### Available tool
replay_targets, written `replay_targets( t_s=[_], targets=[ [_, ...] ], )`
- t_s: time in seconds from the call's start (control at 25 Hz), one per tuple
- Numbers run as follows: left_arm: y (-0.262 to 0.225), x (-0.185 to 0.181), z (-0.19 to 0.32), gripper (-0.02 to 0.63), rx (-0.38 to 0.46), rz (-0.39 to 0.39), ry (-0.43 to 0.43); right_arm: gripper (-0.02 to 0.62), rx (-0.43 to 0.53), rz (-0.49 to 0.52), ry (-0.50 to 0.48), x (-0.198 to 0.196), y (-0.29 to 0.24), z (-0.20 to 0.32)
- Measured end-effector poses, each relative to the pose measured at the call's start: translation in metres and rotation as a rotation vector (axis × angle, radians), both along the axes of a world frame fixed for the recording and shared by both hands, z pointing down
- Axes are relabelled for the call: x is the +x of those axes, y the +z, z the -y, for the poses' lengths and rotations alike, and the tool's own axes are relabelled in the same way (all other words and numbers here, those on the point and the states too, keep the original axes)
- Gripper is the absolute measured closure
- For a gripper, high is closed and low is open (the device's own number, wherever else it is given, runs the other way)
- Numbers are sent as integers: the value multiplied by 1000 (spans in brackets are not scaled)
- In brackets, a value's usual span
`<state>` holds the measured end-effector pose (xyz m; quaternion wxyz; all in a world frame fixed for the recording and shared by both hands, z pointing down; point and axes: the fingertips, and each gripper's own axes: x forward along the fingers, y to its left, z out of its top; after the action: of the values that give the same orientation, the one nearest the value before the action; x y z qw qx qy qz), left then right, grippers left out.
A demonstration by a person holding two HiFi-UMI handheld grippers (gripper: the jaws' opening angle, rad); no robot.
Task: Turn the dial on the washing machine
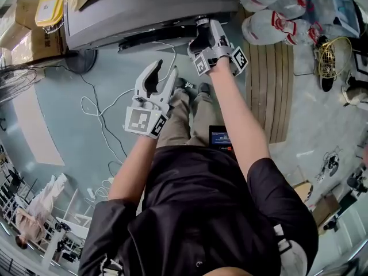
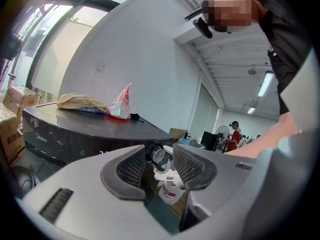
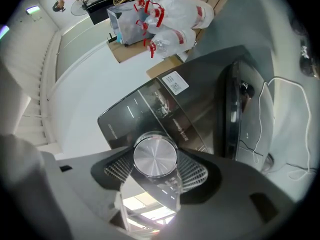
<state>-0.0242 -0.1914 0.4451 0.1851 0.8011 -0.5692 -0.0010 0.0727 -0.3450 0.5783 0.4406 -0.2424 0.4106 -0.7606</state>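
Right gripper view: the silver dial (image 3: 155,155) is seen clasped between the jaws of the right gripper (image 3: 155,170), with a ribbed pad pressed to each side of it, on the dark front panel of the washing machine (image 3: 200,104). From the head view the dial is hidden behind that gripper, at the right end of the machine's front edge. The jaws of the left gripper (image 2: 159,166) are spread wide with nothing gripped, clear of the machine. Only blurred white plastic items (image 2: 167,190) are glimpsed through the gap.
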Motion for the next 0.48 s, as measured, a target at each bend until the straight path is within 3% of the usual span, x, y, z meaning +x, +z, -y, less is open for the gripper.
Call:
replay_targets(
  t_s=[0.12, 0.2, 0.36, 0.48],
  targets=[
    [2, -8, -10, 437, -6, 3, -28, 321, 3, -9, -3, -2, -1, 0],
    [2, -9, -17, 437, -7, 3, -37, 321, 29, -80, -21, -1, -1, -1],
    [4, -10, -24, 440, -9, 6, -37, 312, 144, -298, -141, -6, -8, -3],
    [5, -9, -29, 440, -9, 7, -46, 304, 247, -520, -245, -12, -13, -10]
  ],
)
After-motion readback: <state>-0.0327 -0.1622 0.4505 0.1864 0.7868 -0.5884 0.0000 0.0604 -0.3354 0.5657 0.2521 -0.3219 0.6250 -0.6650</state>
